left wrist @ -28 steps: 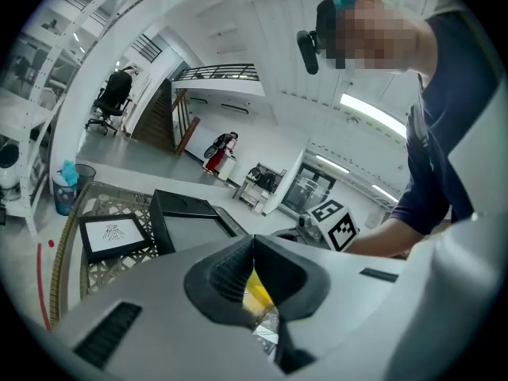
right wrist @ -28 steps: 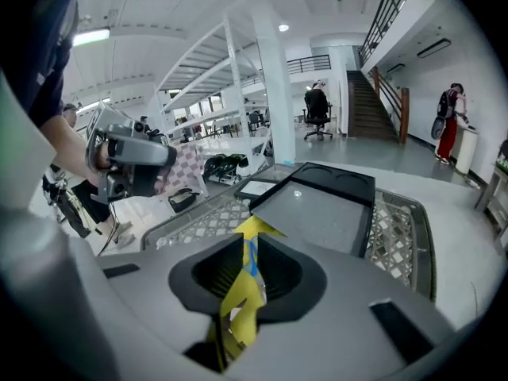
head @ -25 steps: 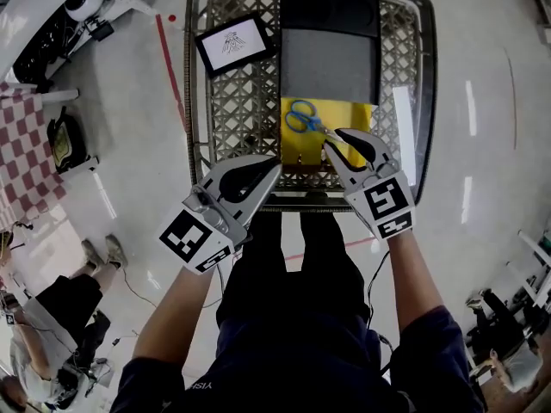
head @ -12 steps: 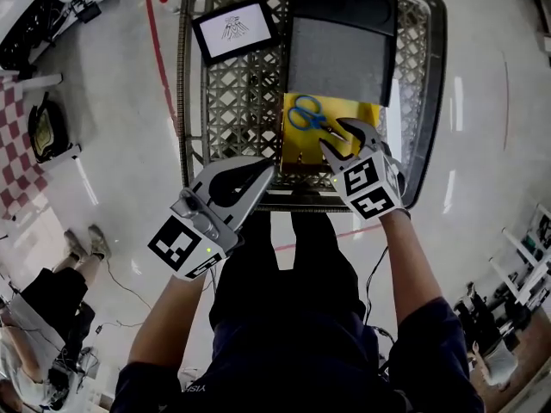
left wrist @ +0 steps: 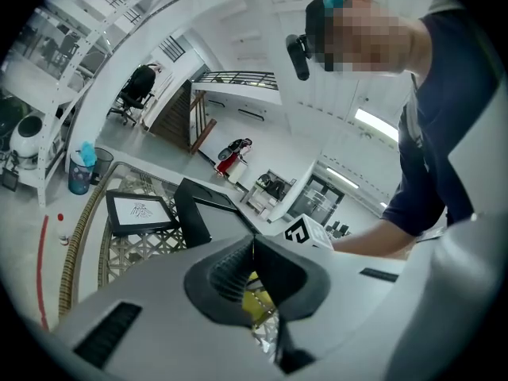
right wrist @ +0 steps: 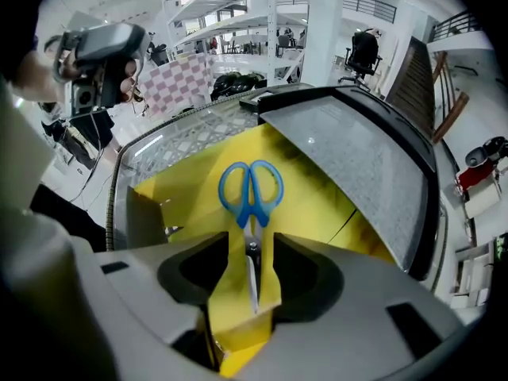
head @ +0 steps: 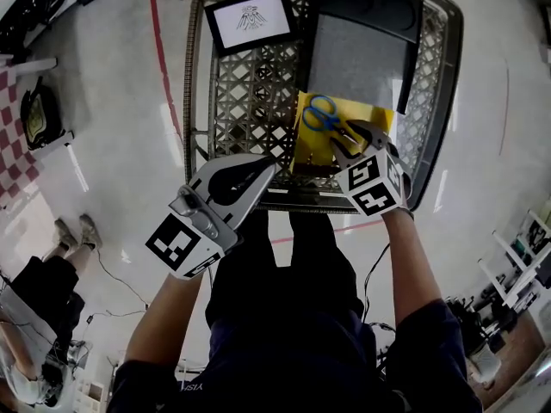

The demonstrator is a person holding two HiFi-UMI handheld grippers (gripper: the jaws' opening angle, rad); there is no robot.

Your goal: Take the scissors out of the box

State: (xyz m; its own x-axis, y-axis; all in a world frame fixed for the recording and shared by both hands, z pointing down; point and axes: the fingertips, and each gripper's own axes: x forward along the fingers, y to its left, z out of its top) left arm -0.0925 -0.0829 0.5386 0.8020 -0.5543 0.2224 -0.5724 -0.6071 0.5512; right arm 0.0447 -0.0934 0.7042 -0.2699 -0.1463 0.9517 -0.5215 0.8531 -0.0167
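**Right gripper**: pointed steeply down into the yellow box, at the box's near right part. Its jaws stand apart and are closing. The metal blades of the scissors lie in the gap between them, and neither pad presses on the blades.

**Left gripper**: jaws together with nothing between them. Its tips are just beside the near left corner of the yellow box, outside it, over the near rim of the wire cart. In the left gripper view a patch of the yellow box shows beyond the closed tips.

**Scissors**: blue handles, lying flat on the floor of the yellow box. The handle loops point toward the box's far side and the blades toward its near side, where the right gripper is.

**Yellow box**: open at the top, resting in the wire cart against its near rim.

**Grey board**: black-framed, lying over the far edge of the yellow box and reaching away from it to the cart's far end.

**Framed picture**: white sheet with a small drawing in a black frame, lying on the cart mesh to the far left of the yellow box, well apart from it.

**Red line**: on the pale floor, left of the cart and well apart from the yellow box.
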